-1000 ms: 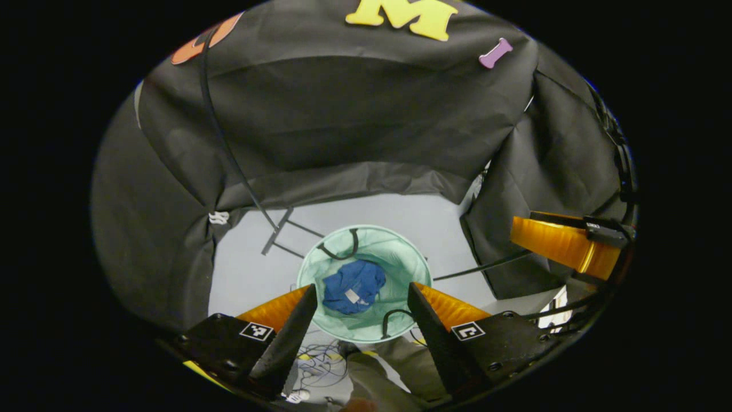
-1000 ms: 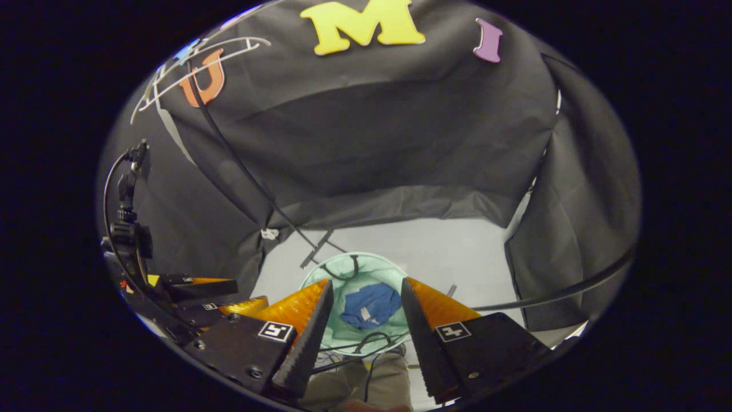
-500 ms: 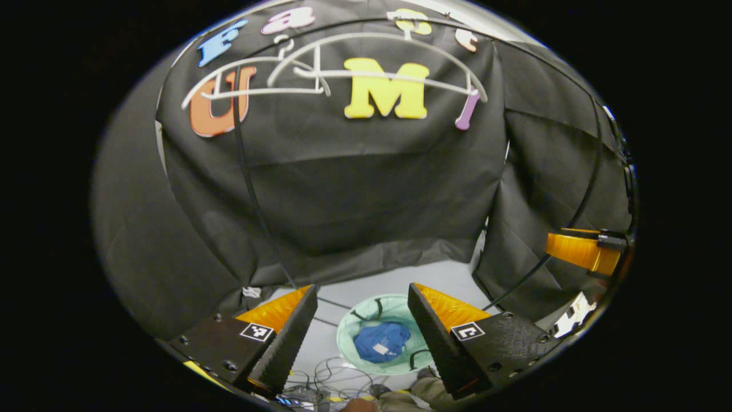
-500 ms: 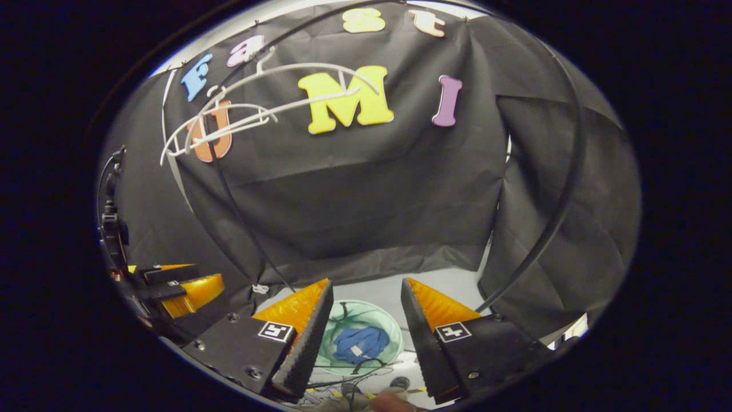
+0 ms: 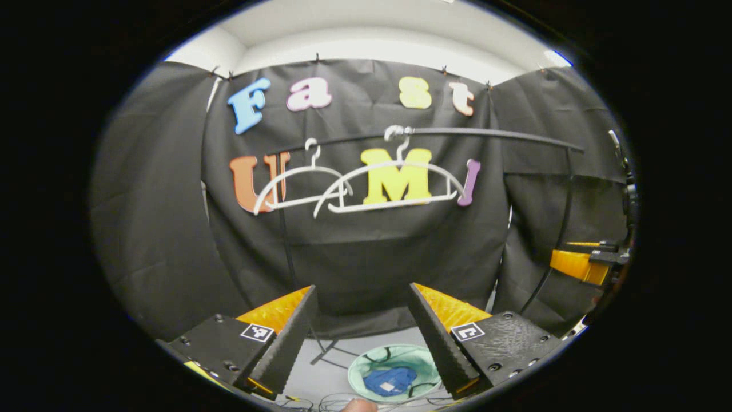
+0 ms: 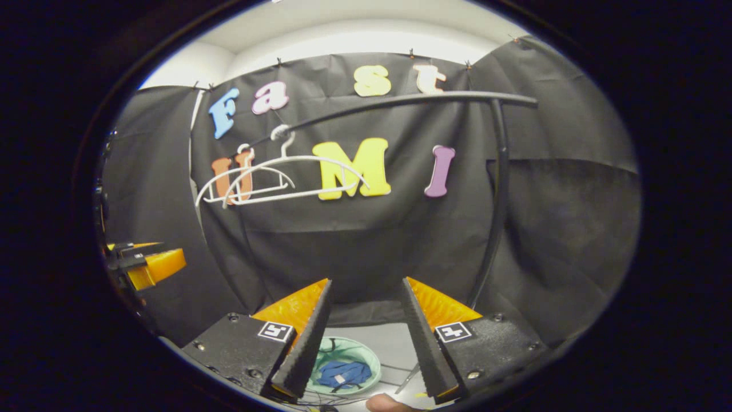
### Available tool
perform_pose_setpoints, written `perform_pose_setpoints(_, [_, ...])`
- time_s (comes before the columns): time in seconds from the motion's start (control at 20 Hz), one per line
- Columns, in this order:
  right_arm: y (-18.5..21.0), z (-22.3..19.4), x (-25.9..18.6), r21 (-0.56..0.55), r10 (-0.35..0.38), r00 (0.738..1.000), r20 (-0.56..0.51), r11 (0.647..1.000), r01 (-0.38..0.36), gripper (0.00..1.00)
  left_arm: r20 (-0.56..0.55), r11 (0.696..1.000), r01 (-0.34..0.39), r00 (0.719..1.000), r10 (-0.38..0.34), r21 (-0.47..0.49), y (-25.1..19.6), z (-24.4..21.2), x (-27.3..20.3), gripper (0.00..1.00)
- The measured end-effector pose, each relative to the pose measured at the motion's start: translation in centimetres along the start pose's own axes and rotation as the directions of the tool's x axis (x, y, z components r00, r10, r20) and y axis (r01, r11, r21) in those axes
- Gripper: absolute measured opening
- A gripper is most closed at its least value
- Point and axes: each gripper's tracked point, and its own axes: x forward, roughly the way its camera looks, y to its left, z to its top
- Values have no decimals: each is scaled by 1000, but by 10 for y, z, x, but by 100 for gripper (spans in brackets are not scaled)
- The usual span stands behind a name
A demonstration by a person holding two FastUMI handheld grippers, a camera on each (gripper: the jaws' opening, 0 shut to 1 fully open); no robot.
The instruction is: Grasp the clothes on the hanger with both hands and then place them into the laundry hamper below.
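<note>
A blue garment (image 5: pixel 390 380) (image 6: pixel 345 373) lies crumpled inside the pale green laundry hamper (image 5: pixel 359 368) (image 6: pixel 372 360) on the grey floor, low in both views. Two bare white hangers (image 5: pixel 394 186) (image 6: pixel 274 177) hang from the black rail (image 5: pixel 486 133) (image 6: pixel 400 102) in front of the booth wall. My left gripper (image 5: pixel 361 294) stands open and holds nothing, raised well above the hamper. My right gripper (image 6: pixel 362 286) is open too, with nothing between its fingers. The right gripper's orange finger (image 5: pixel 577 264) shows at the right edge of the left gripper view; the left one's (image 6: pixel 154 268) shows at the left edge of the right gripper view.
The rail's black upright post (image 6: pixel 496 200) stands to the right, its foot (image 5: pixel 329 350) on the floor beside the hamper. Loose cables (image 5: pixel 320 402) lie on the floor near the bottom edge. A fingertip (image 5: pixel 359 405) shows at the bottom.
Both grippers have lifted and tilted up from over the hamper. The hamper has slid to the bottom of each view, and the rail and bare hangers have come into sight. The fingers stay open.
</note>
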Motion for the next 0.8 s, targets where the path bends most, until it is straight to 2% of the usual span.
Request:
perform_pose_setpoints(0.1, [-13, 16, -30, -13, 13, 999, 53, 1000, -12, 80, 78, 1000, -26, 997, 27, -15, -11, 27, -32, 94])
perform_pose_setpoints(0.15, [-24, 19, -31, -19, 18, 997, 81, 1000, -17, 80, 116, 999, -34, 993, 37, -23, -17, 36, -48, 95])
perform_pose_setpoints(0.3, [-38, 41, -70, -27, 54, 987, 154, 998, -51, 99, 216, 997, -72, 974, 76, -25, -32, 71, -93, 97])
perform_pose_setpoints(0.45, [-48, 62, -108, -39, 99, 968, 229, 995, -92, 99, 294, 992, -127, 948, 121, 2, -45, 95, -142, 100])
perform_pose_setpoints(0.8, [-75, 107, -160, -61, 106, 919, 379, 994, -90, 99, 416, 985, -173, 894, 169, -27, -51, 127, -216, 100])
